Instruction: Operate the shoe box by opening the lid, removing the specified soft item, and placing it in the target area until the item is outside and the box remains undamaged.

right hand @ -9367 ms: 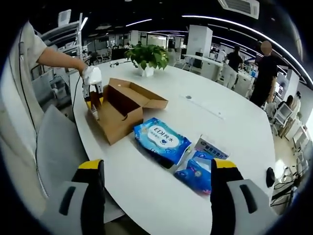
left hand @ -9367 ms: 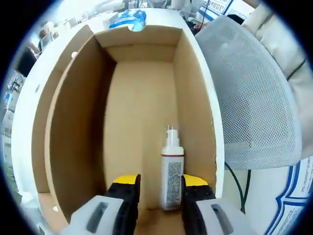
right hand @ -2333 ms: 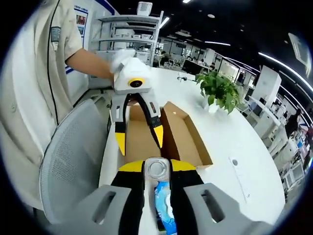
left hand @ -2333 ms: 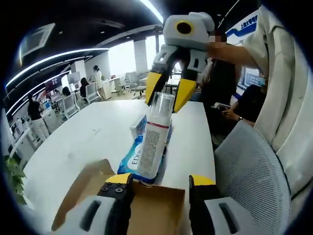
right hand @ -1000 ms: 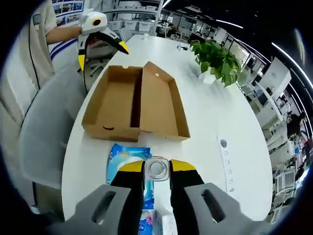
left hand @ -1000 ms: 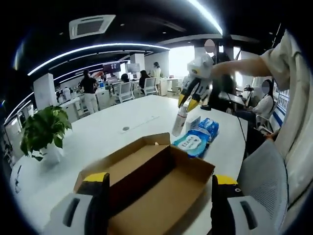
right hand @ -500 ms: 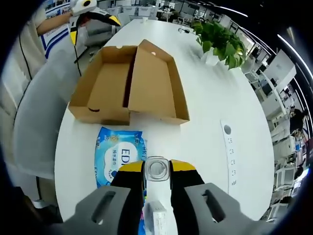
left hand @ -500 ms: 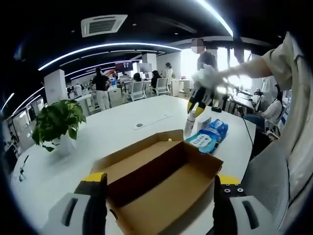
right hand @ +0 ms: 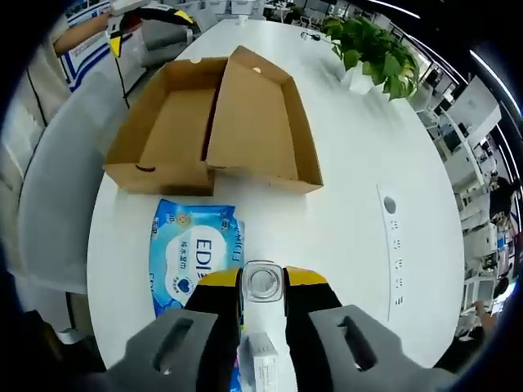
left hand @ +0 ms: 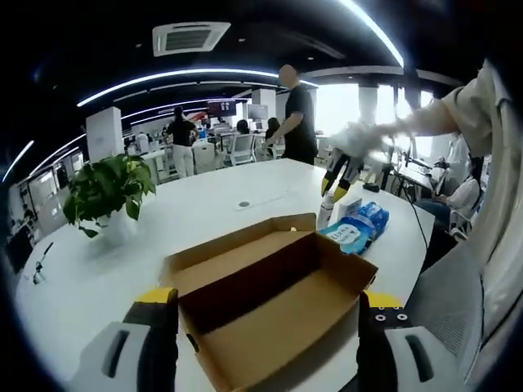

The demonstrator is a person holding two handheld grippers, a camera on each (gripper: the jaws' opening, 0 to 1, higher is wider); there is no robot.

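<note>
Right jaws tight around bottle point(right hand: 262, 281) above wipes pack point(right hand: 192, 255)

Right tool point(right hand: 262, 287) clamped on bottle point(right hand: 261, 282), above blue wipes pack point(right hand: 194, 261), open cardboard box point(right hand: 214, 131) beyond on white table point(right hand: 359, 196)

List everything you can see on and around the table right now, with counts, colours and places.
shoe box: one, brown cardboard, open and empty, near table edge.
bottle: one, clear cap, white body, held by right gripper.
wipes pack: one, blue and white, flat beside box.
small carton: one, white, below the bottle.
plant: one, green, far side of the box.
table: one, white.
mesh chair: one, grey, at table edge.
left gripper: yellow-tipped fingers, open.
right gripper: shut on bottle.
</note>
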